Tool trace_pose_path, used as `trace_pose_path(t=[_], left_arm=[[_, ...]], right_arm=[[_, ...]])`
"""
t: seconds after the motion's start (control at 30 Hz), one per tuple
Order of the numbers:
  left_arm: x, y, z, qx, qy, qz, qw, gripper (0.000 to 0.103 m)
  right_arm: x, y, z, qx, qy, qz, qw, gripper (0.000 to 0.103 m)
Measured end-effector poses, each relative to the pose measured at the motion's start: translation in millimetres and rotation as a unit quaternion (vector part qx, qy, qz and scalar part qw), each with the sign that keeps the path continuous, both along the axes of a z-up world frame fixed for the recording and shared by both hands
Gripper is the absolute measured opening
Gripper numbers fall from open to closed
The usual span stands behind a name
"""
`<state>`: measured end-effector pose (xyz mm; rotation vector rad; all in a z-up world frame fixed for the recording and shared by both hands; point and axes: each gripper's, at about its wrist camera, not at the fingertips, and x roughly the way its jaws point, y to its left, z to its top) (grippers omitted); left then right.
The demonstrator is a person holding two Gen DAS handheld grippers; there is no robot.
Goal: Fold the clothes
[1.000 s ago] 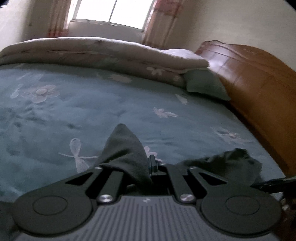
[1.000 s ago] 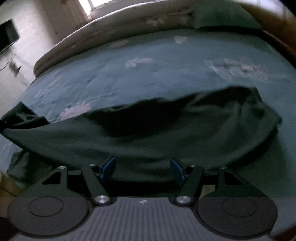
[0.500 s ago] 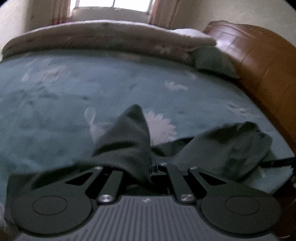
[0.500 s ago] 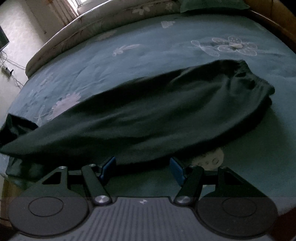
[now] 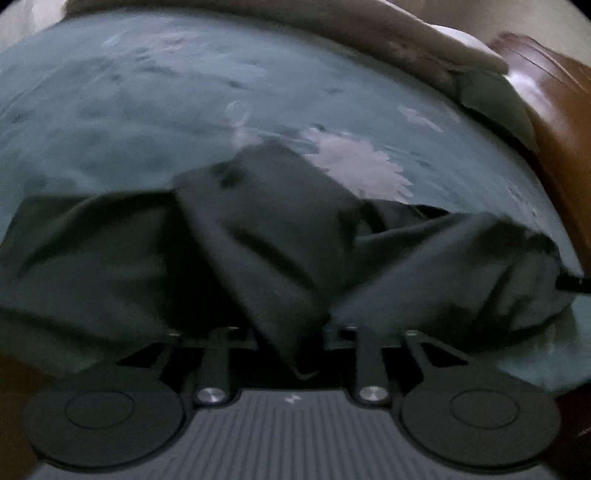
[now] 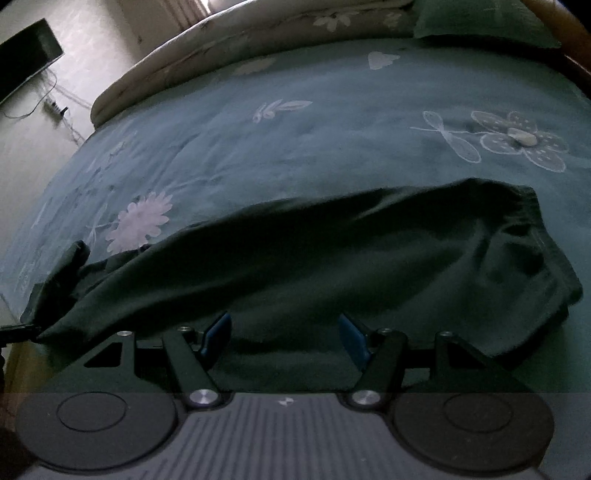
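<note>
Lying stretched across the near side of a teal flowered bed (image 6: 332, 122), a dark green garment (image 6: 332, 258) looks like trousers laid flat, with a gathered waistband at the right end. Judging by this, the fold is at an early stage: the cloth is spread lengthwise but not yet doubled into a compact stack.

The left claw (image 5: 290, 332) has just been opening its jaws. A cuff-like flap of the garment (image 5: 273, 229) drapes between them, but the pads no longer seem to press it, so the cloth appears released onto the pile. That view is blurred, and the fabric there is bunched and rumpled rather than smooth.

The right claw (image 6: 284, 339) hangs just above the near edge of the garment with jaws spread wide, gripping nothing.

A rolled quilt (image 6: 229, 40) and a pillow (image 6: 480, 18) sit well beyond at the far side.

What seems left: smoothing the bunched end, then folding the length over itself.
</note>
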<state>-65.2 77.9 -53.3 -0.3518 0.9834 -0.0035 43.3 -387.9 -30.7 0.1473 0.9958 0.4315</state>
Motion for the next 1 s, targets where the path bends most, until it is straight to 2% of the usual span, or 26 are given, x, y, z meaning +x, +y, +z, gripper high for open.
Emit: trace_pose_path(t=[0.17,0.23,0.33,0.43,0.53,0.63,0.77,0.9,0.97,1.0], left_arm=[[-22.8,26.0,11.4,0.008,0.031,0.033,0.9989,0.044],[-29.2,31.2,27.4,0.043,0.023,0.036,0.9982,0.041],[-20.4,23.7,64.1,0.104,-0.039,0.002,0.9938,0.040],[10.7,1.1,81.1,0.094,-0.099,-0.083,0.9871,0.040],[50.5,-29.6,58.2,0.075,-0.093,-0.180,0.9765,0.031],[82.0,-52.9,21.2,0.078,-0.061,-0.255,0.9618,0.030],[98.0,-57.8,-15.4,0.098,-0.035,-0.308,0.9458,0.029],[97.9,-56.8,-18.4,0.105,-0.051,-0.348,0.9303,0.028],[98.3,-56.2,-16.2,0.098,-0.049,-0.362,0.9256,0.005],[98.5,-55.8,-15.0,0.094,-0.047,-0.369,0.9235,0.003]], right_arm=[[18.8,5.4,-7.9,0.010,0.002,0.017,1.000,0.070],[24.3,9.7,-10.6,0.013,0.000,0.024,1.000,0.070],[29.9,17.3,-12.9,0.018,-0.003,0.032,0.999,0.070],[32.8,24.2,-13.4,0.023,-0.005,0.038,0.999,0.070],[32.4,32.5,-12.5,0.023,-0.008,0.038,0.999,0.070],[25.7,38.5,-8.2,0.021,-0.014,0.033,0.999,0.070],[11.1,45.2,-1.5,0.007,-0.023,0.018,1.000,0.070],[-2.5,53.4,0.3,-0.009,-0.020,-0.001,1.000,0.070],[-7.6,59.6,-0.1,-0.016,-0.018,-0.011,1.000,0.070],[-9.8,63.3,-0.4,-0.018,-0.016,-0.016,1.000,0.070]])
